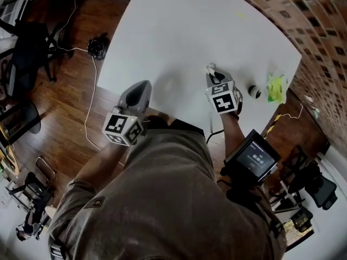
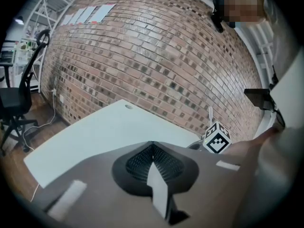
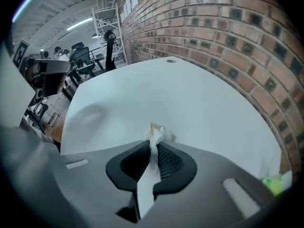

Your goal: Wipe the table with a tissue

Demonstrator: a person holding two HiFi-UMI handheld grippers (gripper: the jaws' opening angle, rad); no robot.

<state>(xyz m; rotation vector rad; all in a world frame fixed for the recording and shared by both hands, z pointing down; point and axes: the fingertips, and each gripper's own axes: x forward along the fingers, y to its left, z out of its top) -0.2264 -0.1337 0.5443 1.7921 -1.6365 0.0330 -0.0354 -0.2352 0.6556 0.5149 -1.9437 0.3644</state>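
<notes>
A white table [image 1: 179, 31] fills the upper middle of the head view. My right gripper [image 1: 211, 71] is held over its near right part, shut on a crumpled white tissue [image 3: 156, 133] that sticks out past the jaw tips; the tissue [image 1: 210, 67] shows small in the head view. My left gripper [image 1: 143, 85] hovers at the table's near edge with its jaws shut and nothing between them. In the left gripper view that gripper [image 2: 151, 145] points toward the brick wall, with the table [image 2: 104, 132] below it.
A small dark round object [image 1: 254, 91] and a green-and-yellow packet [image 1: 276, 88] lie near the table's right edge. A brick wall [image 1: 303, 15] runs along the right. Office chairs [image 1: 27, 58] and a cable [image 1: 89, 107] are on the wooden floor at left.
</notes>
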